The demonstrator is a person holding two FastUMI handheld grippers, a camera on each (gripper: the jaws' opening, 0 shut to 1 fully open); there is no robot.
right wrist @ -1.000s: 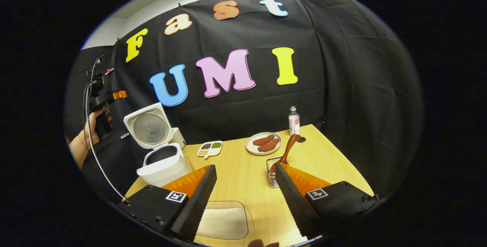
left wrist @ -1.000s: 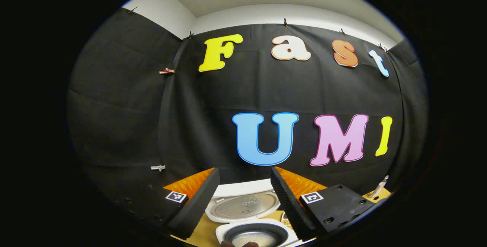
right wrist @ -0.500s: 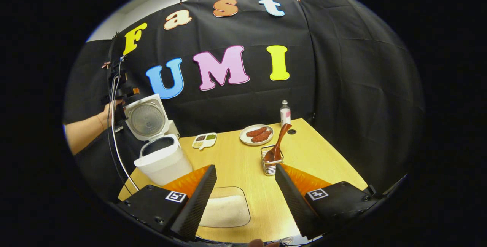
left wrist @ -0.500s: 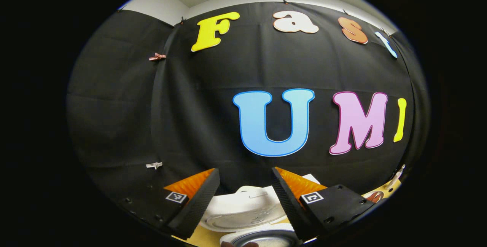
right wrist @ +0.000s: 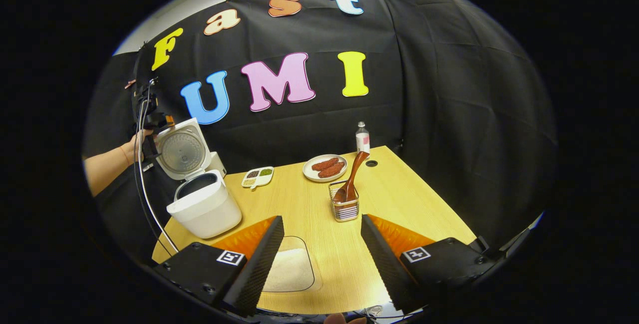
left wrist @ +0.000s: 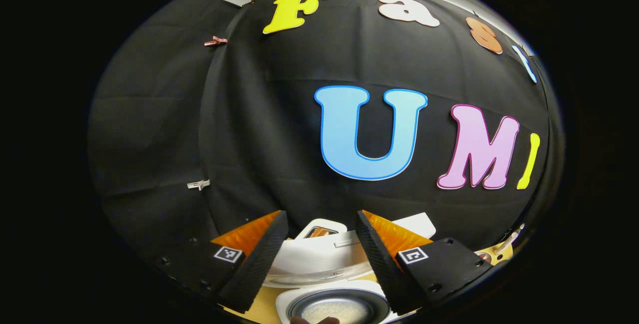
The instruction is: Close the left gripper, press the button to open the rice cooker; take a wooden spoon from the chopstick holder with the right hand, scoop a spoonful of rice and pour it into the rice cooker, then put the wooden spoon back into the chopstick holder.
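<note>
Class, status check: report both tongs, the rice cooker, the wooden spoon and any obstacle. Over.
Left tongs open, above open rice cooker. Right tongs open, empty. Wooden spoon in holder; rice tray below right tongs. Nothing blocking.

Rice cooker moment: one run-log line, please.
rice cooker: lid open | wooden spoon: in chopstick holder | left gripper: open | right gripper: open, empty
</note>
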